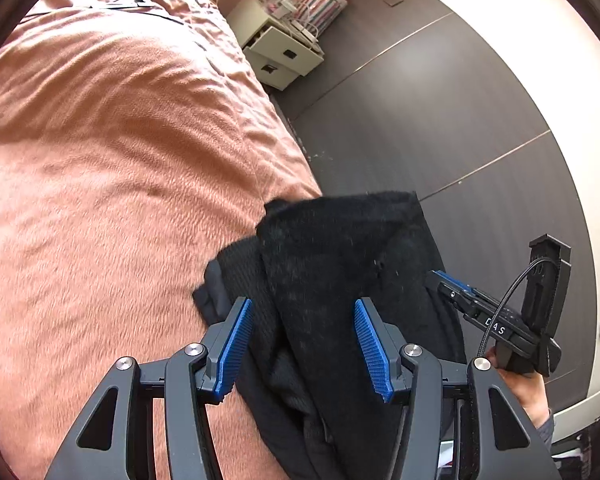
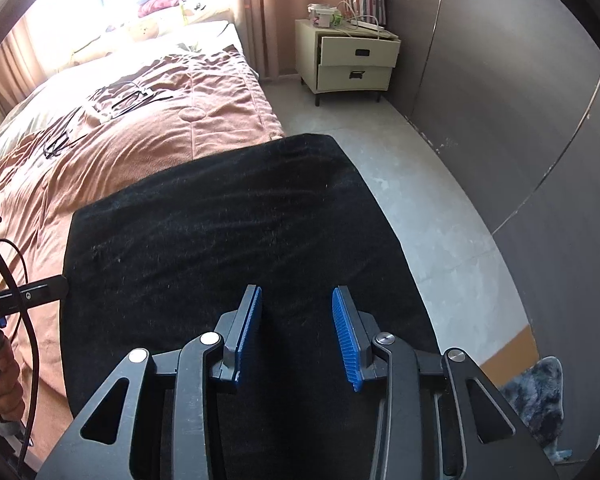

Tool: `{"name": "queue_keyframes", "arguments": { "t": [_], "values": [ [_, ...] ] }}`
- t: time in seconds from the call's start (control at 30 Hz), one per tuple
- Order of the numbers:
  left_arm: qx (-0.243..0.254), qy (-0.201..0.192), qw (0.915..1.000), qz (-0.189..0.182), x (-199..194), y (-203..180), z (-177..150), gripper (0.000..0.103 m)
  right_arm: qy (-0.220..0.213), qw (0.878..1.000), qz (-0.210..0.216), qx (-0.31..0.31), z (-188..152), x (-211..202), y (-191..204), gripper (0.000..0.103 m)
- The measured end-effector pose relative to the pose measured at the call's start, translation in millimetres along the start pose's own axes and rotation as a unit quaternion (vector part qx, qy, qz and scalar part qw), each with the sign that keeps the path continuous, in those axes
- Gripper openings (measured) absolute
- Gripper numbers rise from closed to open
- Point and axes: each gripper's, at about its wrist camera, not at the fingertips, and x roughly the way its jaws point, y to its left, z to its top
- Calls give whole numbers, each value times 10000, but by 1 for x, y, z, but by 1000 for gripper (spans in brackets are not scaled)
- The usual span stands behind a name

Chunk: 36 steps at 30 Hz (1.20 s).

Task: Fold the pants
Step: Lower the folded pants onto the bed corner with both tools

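Note:
The black pants lie folded into a flat rectangle at the near edge of the bed with the pink-brown blanket. In the left wrist view the pants look bunched in layers at the bed's corner. My left gripper is open, its blue pads on either side of the black cloth, nothing clamped. My right gripper is open just above the pants. The right gripper also shows in the left wrist view, beside the pants. The left gripper's fingertip shows at the pants' left edge in the right wrist view.
A cream nightstand with two drawers stands past the bed by dark wardrobe panels. Black cables lie on the blanket farther up. Grey floor runs right of the bed, with a fluffy grey rug near me.

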Motion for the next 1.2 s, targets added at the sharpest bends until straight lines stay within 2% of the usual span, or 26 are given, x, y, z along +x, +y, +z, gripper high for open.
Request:
{"name": "queue_keyframes", "arguments": {
  "t": [0.37,0.43,0.57,0.7,0.9,1.2],
  "values": [
    [-141,83,9990,407,32,14,20,55,344,9991,-129,213,45,75,-5,32],
    [-271,118,9988,385,38,20,24,55,410,9989,-173,146,59,99,-2,32],
    [-180,127,9988,445,42,18,29,55,458,9986,-218,150,72,118,0,32],
    [-184,183,9985,478,37,14,28,55,378,9990,-216,25,70,116,2,32],
    [-47,257,9980,571,27,1,19,55,345,9991,-243,-8,51,96,-7,32],
    [191,313,9969,692,7,-21,-4,55,545,9974,-436,174,14,64,-30,32]
  ]
}}
